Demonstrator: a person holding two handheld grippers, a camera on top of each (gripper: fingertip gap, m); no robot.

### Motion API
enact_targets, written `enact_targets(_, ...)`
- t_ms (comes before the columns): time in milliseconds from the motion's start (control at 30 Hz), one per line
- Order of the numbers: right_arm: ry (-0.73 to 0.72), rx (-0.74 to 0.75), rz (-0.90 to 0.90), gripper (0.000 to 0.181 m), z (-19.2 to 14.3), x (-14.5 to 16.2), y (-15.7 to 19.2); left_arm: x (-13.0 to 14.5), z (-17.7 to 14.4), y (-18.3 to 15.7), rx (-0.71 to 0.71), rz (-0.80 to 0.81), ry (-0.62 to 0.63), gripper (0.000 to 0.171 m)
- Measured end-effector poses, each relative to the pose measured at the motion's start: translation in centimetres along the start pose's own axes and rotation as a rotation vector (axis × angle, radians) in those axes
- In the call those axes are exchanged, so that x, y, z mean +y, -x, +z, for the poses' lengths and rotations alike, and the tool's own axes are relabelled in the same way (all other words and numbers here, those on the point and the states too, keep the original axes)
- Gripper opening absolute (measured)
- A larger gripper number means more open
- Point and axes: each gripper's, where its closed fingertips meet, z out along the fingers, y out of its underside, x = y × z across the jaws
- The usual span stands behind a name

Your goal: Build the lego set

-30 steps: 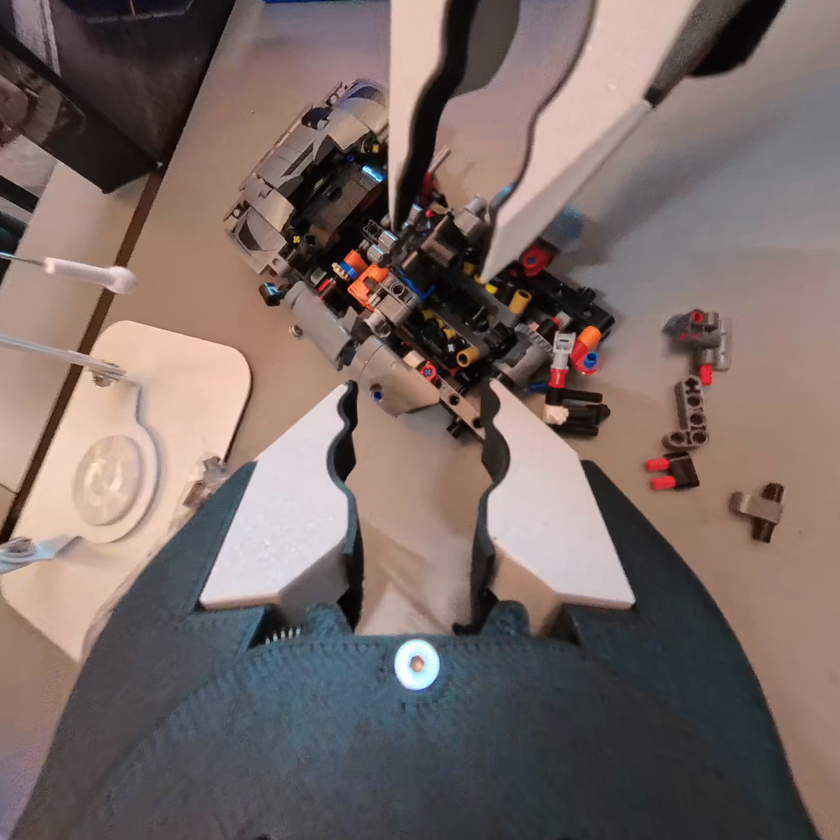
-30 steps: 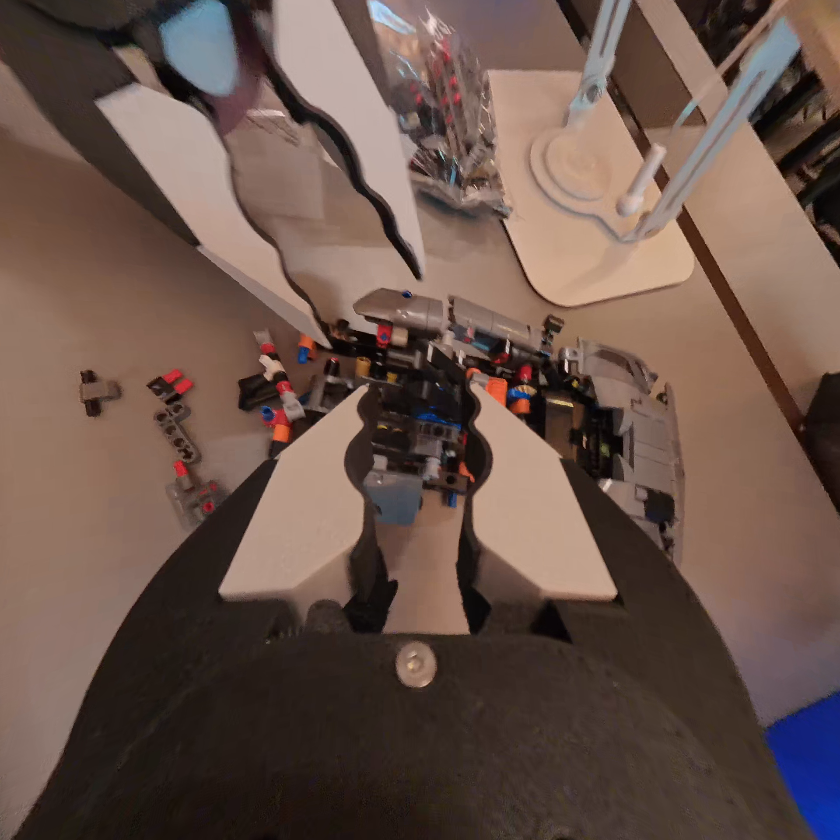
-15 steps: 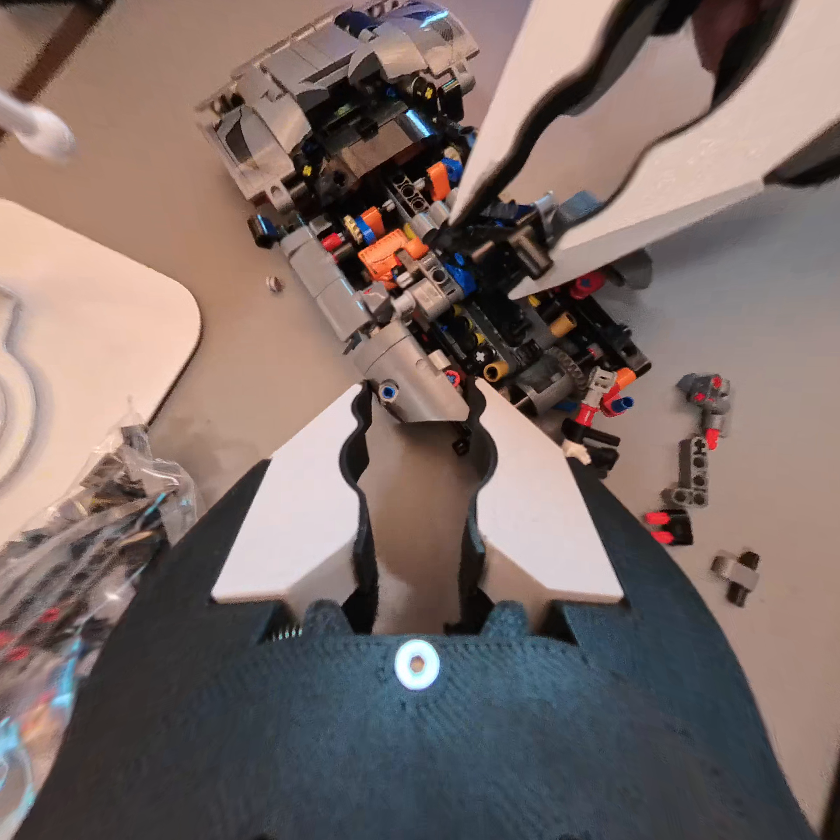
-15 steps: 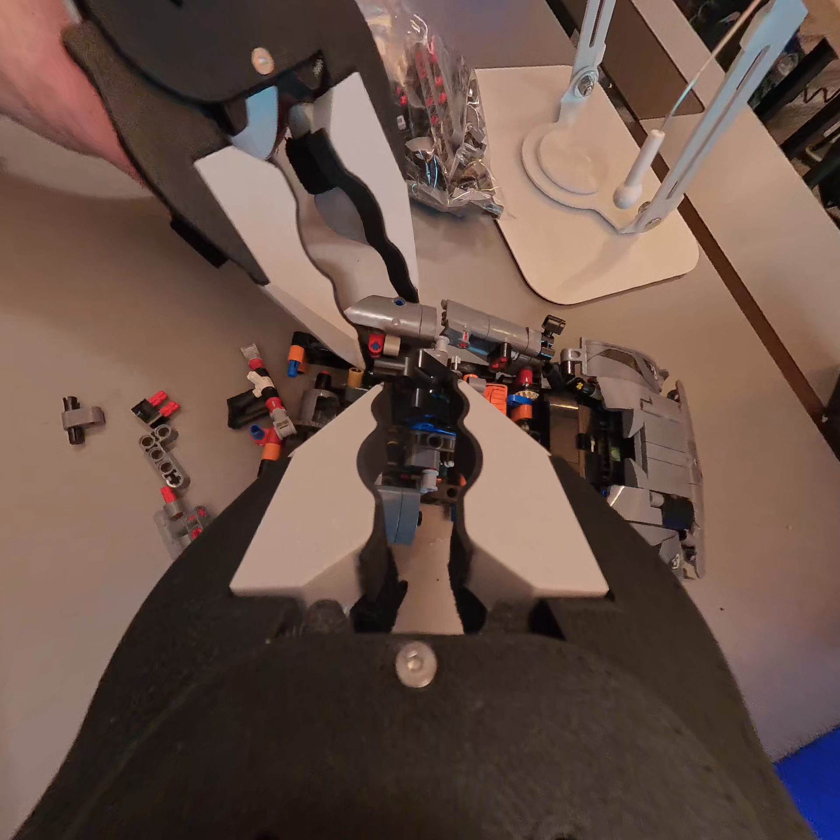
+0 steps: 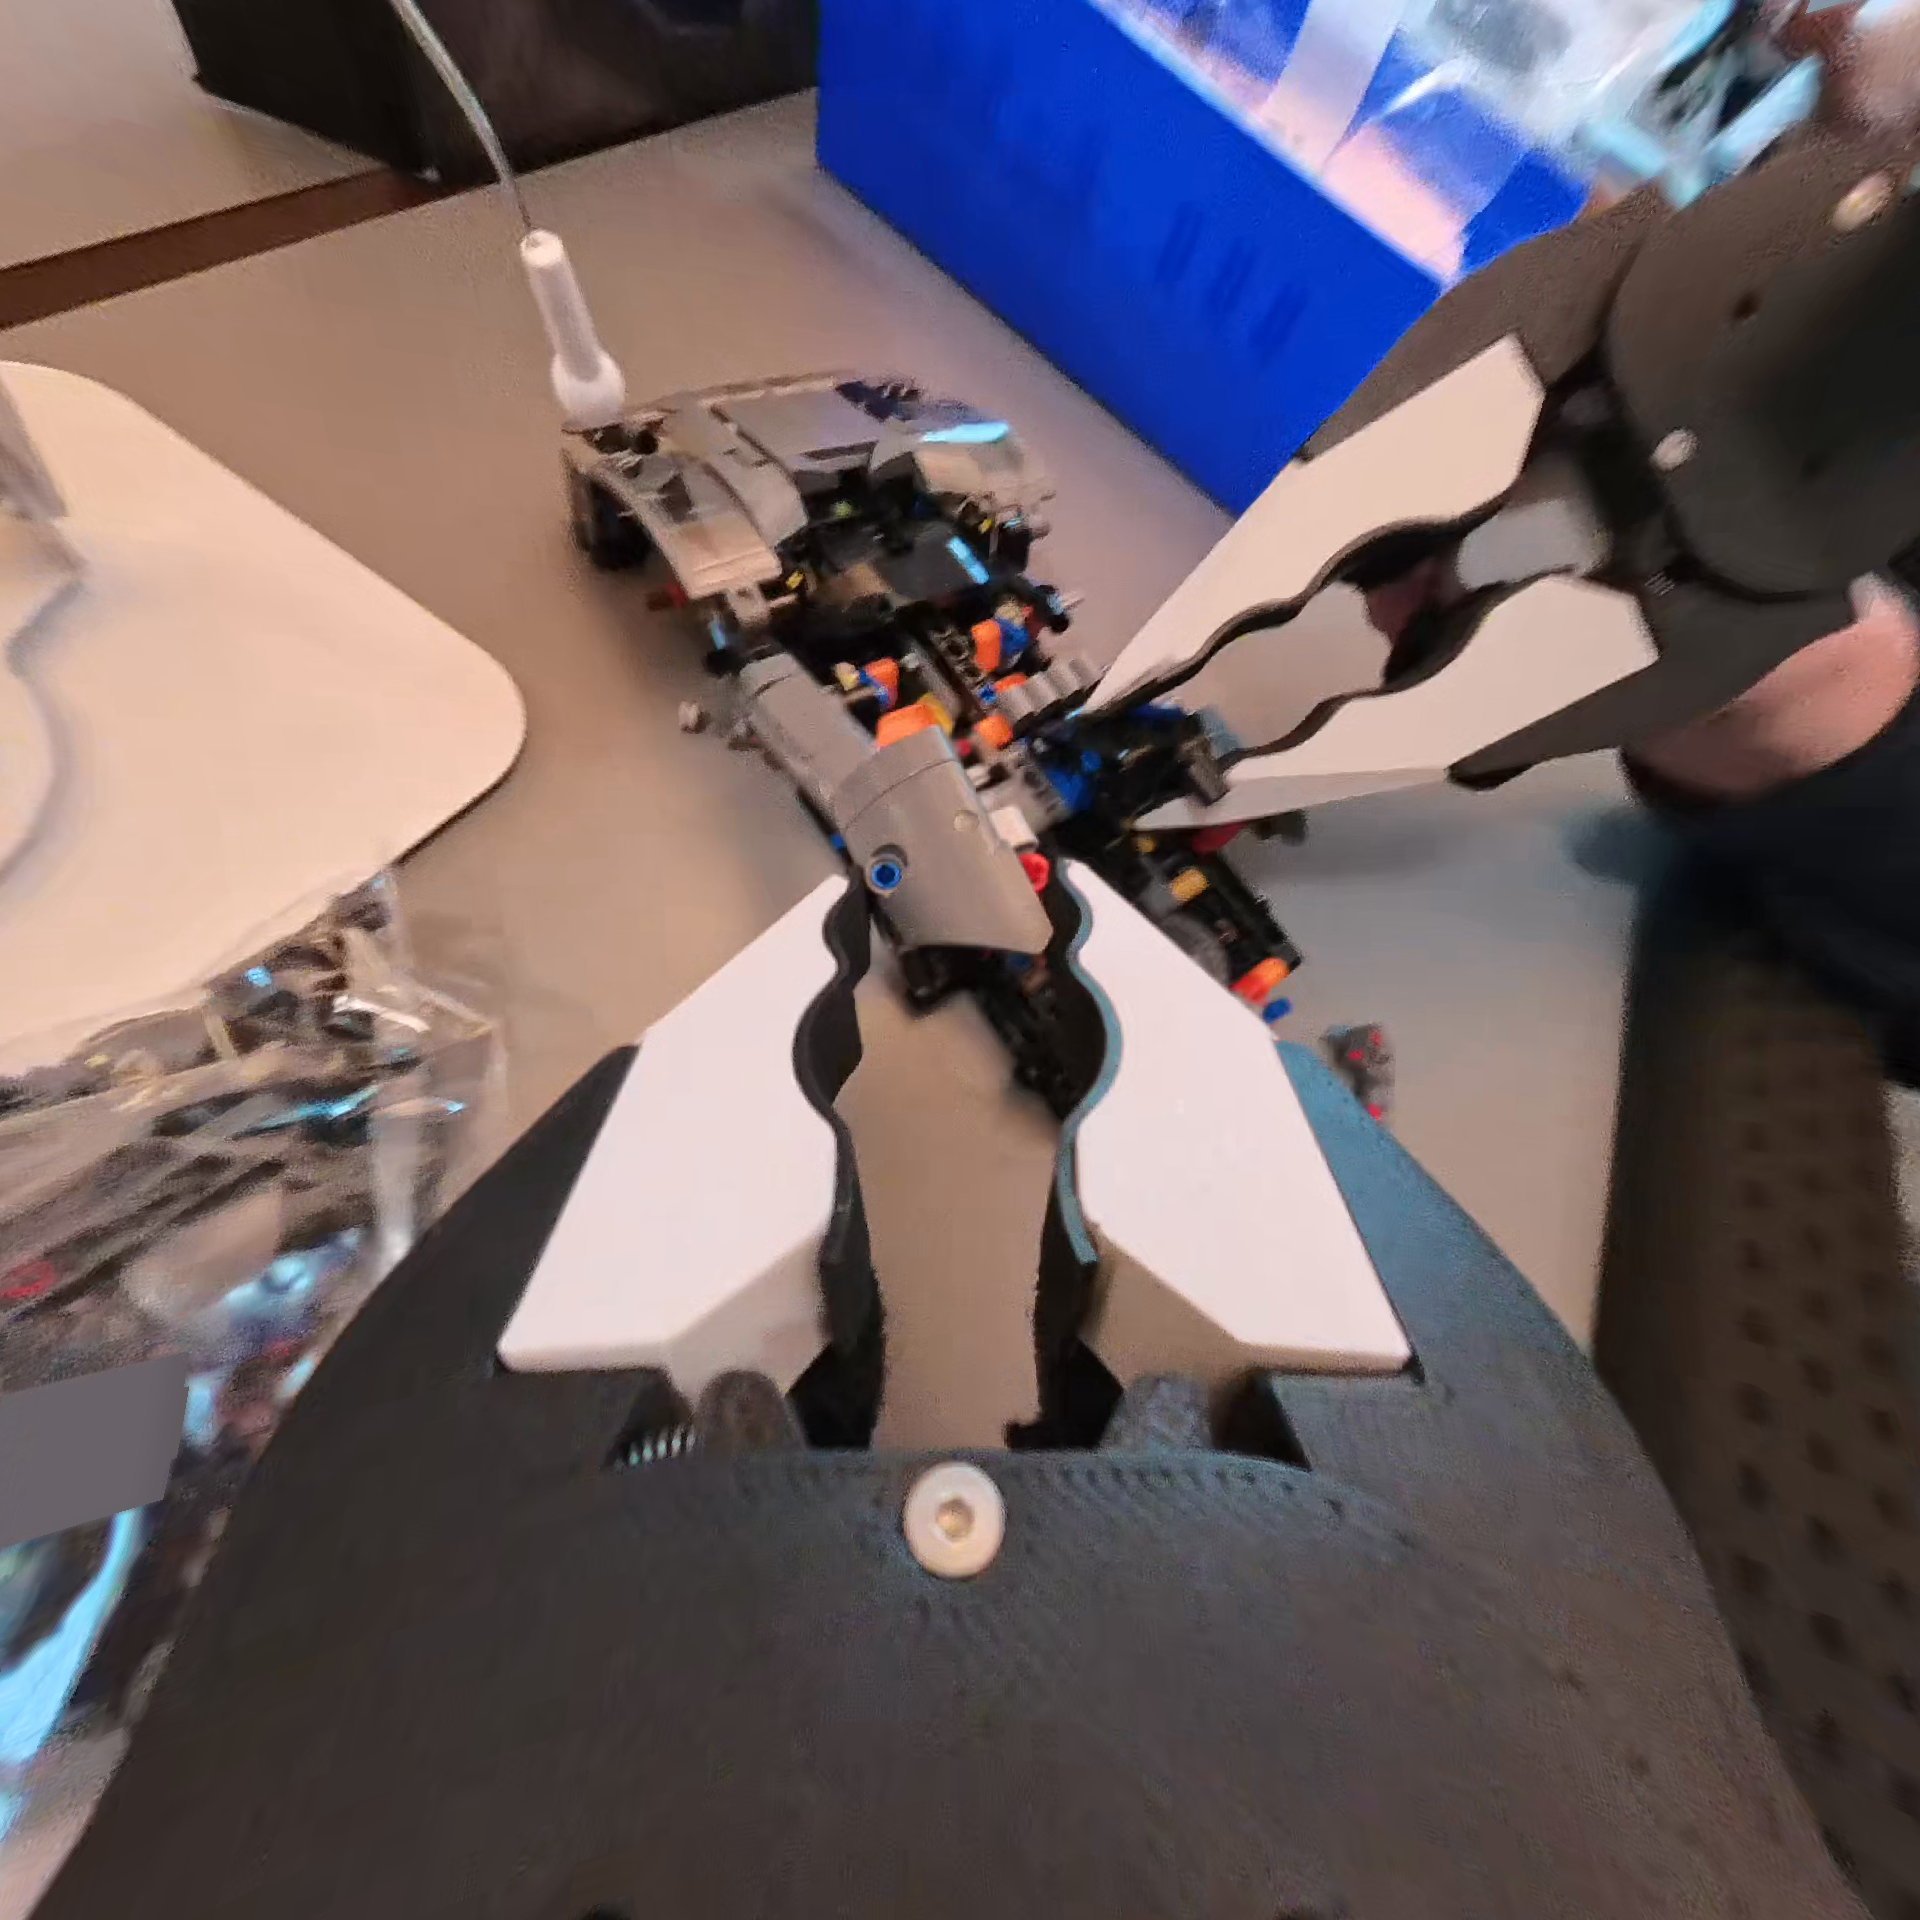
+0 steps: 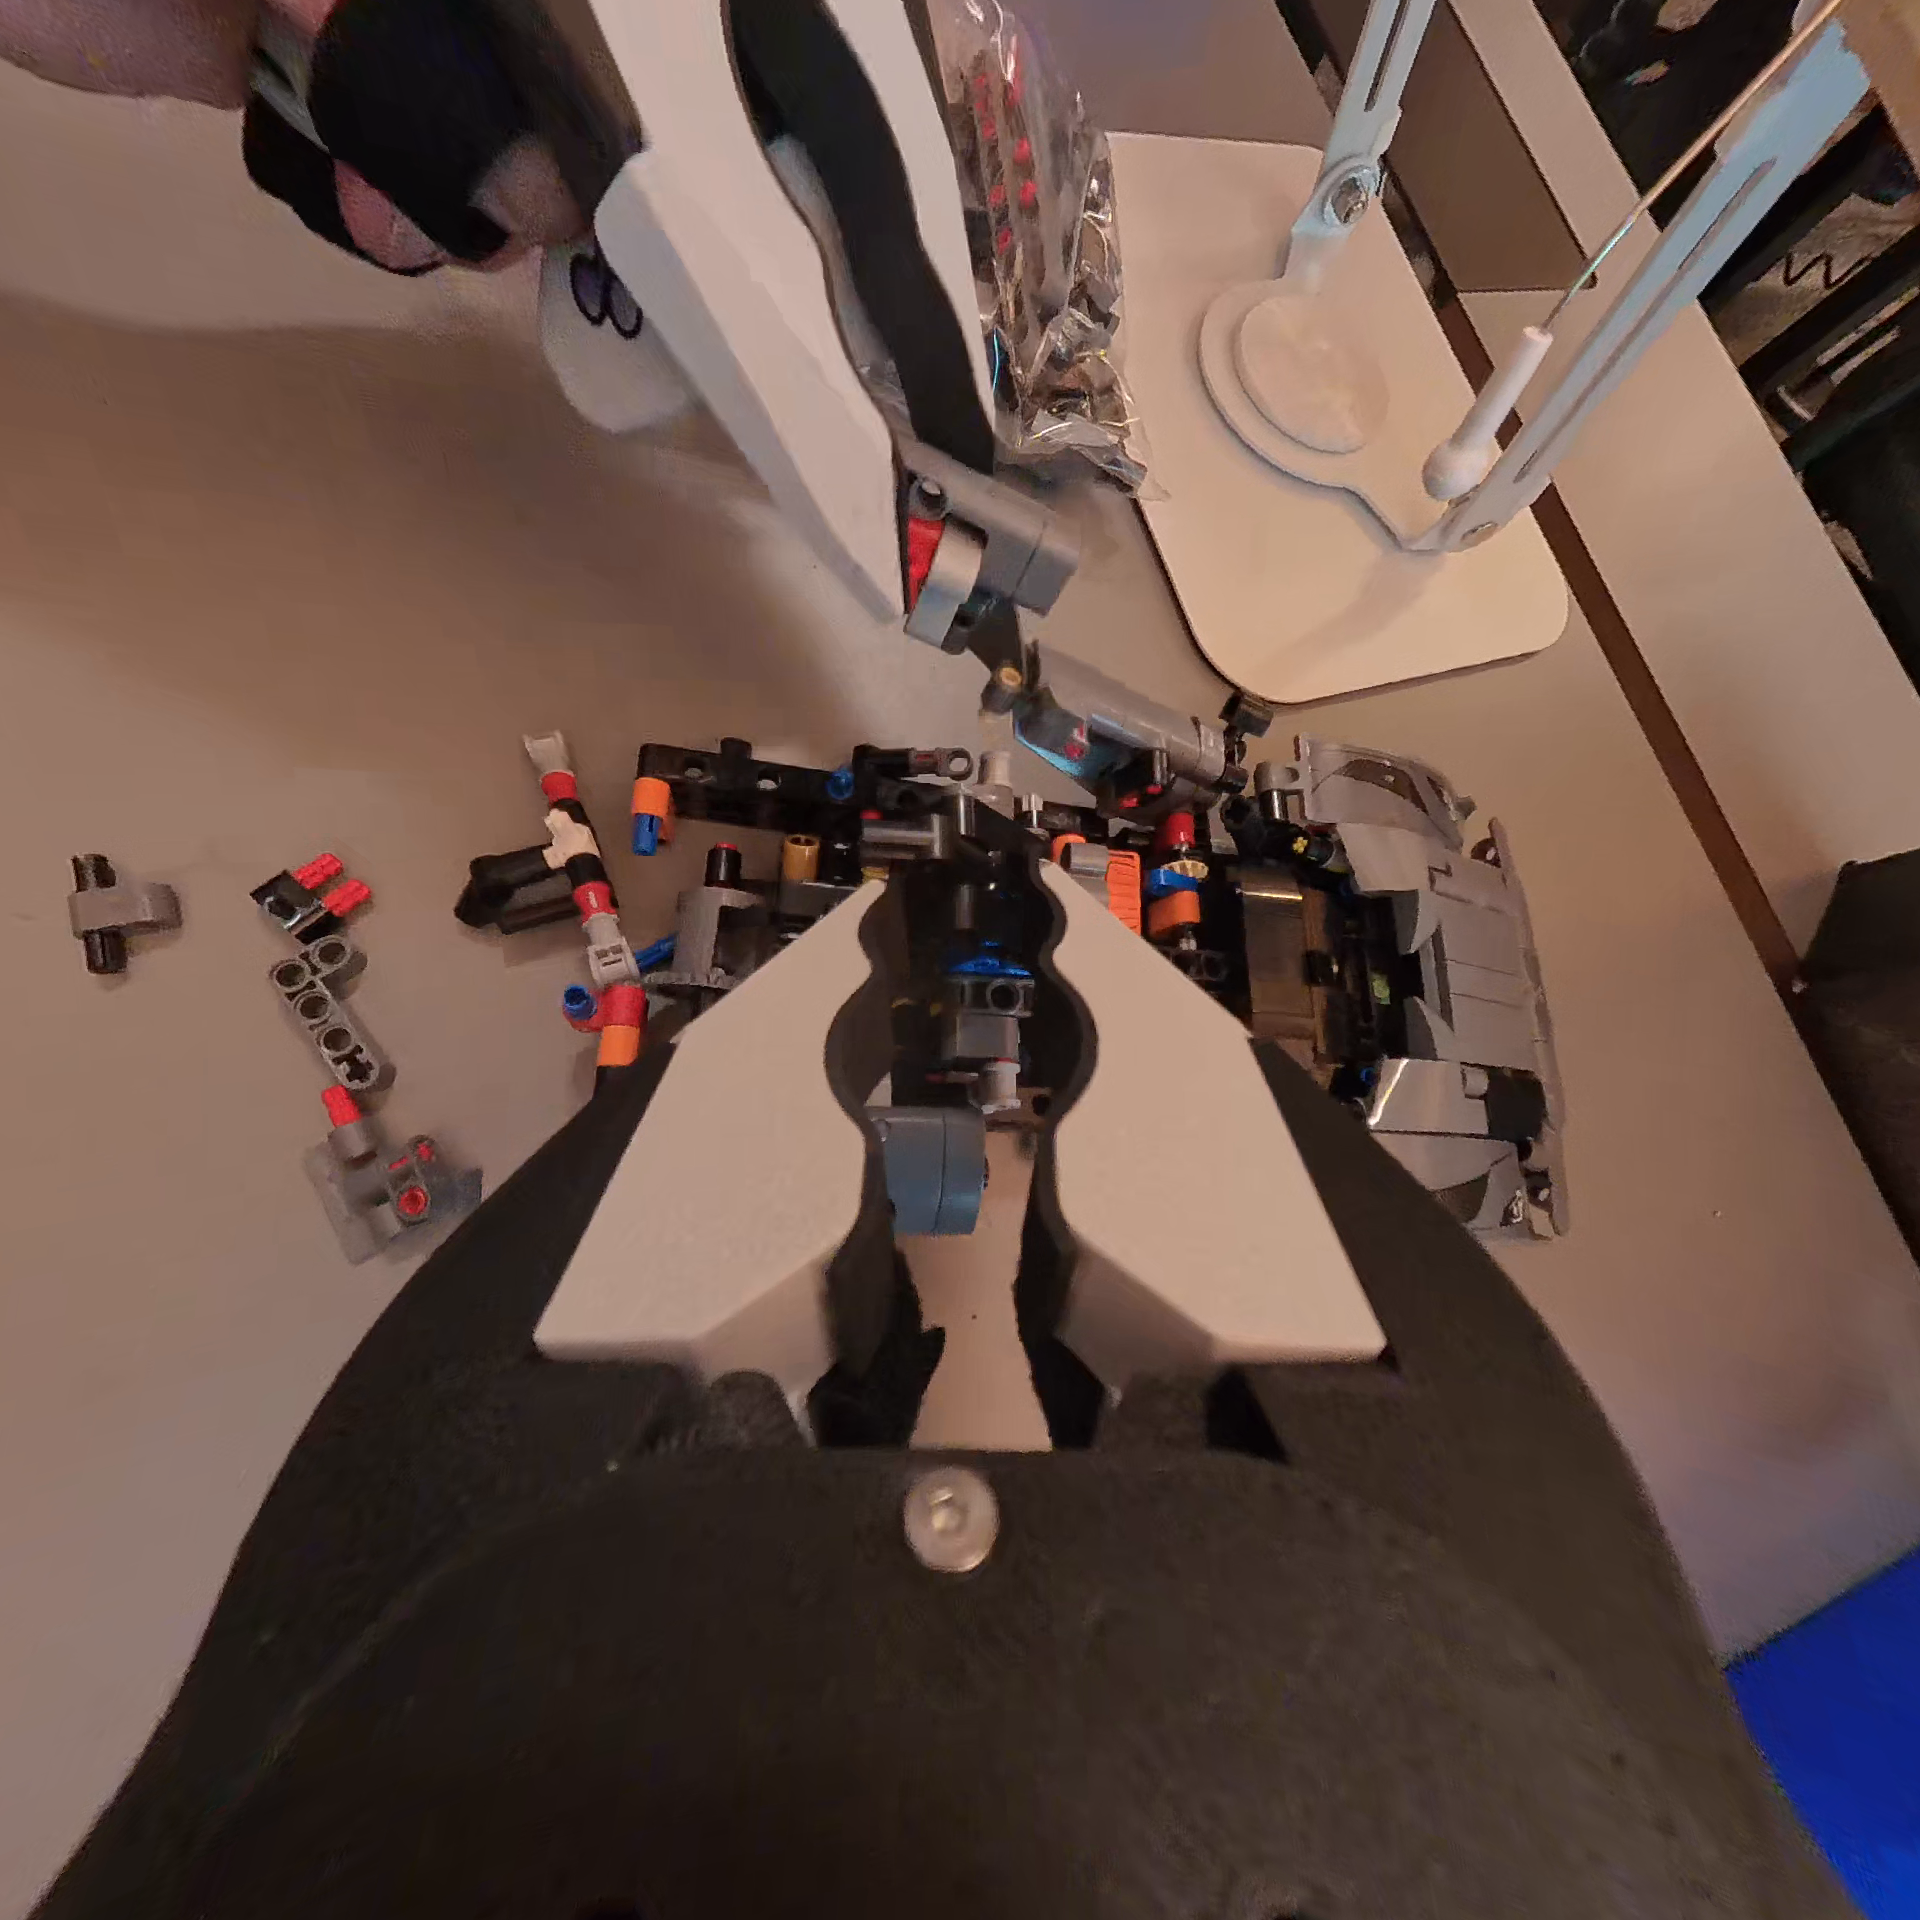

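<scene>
A half-built grey and black lego car (image 6: pixel 1434 935) lies on the beige table; it also shows in the left wrist view (image 5: pixel 810 499). My left gripper (image 5: pixel 956 888) is shut on the car's grey side panel (image 5: pixel 935 842). In the right wrist view the left gripper (image 6: pixel 935 520) holds that panel (image 6: pixel 987 551) tilted up and away from the chassis, still joined by a thin black link. My right gripper (image 6: pixel 961 883) is shut on the black and blue block (image 6: pixel 982 987) in the middle of the chassis; it shows from the side in the left wrist view (image 5: pixel 1153 748).
Loose parts lie left of the car: a grey connector (image 6: pixel 114 909), a black piece with red pins (image 6: pixel 312 894), a dark grey beam (image 6: pixel 332 1018). A clear bag of parts (image 6: pixel 1039 260) and a white lamp base (image 6: pixel 1351 520) stand behind. A blue box (image 5: pixel 1091 208) is beyond the car. There is about 6 centimeters between the tips of the two grippers.
My left gripper closed on the grey side panel and swung it up off the chassis, and its view turned toward the blue box. My right gripper stayed on the middle block.
</scene>
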Motion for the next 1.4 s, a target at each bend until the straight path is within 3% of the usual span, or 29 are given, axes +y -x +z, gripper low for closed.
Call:
enact_targets(133, -0.021, -0.019, 0.031, 0.02, -0.2, 0.0, -0.1, 1.5, -0.3, -1.5, 0.087, 0.02, 0.078, 0.031)
enact_targets(267, -0.026, -0.041, 0.039, 0.022, -0.6, 0.0, -0.1, 3.8, -0.6, -1.4, 0.062, 0.108, 0.221, 0.033)
enact_targets(367, -0.058, -0.036, 0.078, 0.034, -2.6, -0.8, -0.7, 2.9, -0.7, -1.9, 0.06, 0.157, 0.188, 0.046)
enact_targets(467, -0.09, -0.071, 0.126, 0.034, -5.2, -1.3, -0.7, 2.1, -0.4, -3.1, 0.064, 0.228, 0.16, 0.048)
enact_targets(533, -0.048, -0.121, 0.14, 0.035, -5.9, -0.3, -0.2, 2.3, 0.3, -4.1, 0.064, 0.297, 0.173, 0.043)
enact_targets(567, -0.009, -0.157, 0.155, 0.044, -5.8, 0.6, 0.3, 2.4, 0.9, -4.6, 0.054, 0.34, 0.18, 0.04)
enact_targets(700, 0.19, -0.201, 0.141, 0.06, -3.3, 4.5, 1.3, 3.9, 3.3, -5.1, 0.002, 0.444, 0.276, 0.043)
enact_targets(833, 0.229, -0.206, 0.126, 0.053, -1.8, 4.9, 1.9, 4.1, 4.4, -4.4, -0.05, 0.461, 0.288, 0.047)
enact_targets(1167, 0.16, -0.218, 0.255, 0.047, -1.4, 4.0, 1.4, 4.4, 4.3, -3.6, -0.078, 0.445, 0.307, 0.05)
enact_targets(1400, 0.065, -0.276, 0.453, 0.043, -1.8, 3.2, 0.8, 4.8, 4.4, -3.1, -0.131, 0.506, 0.336, 0.049)
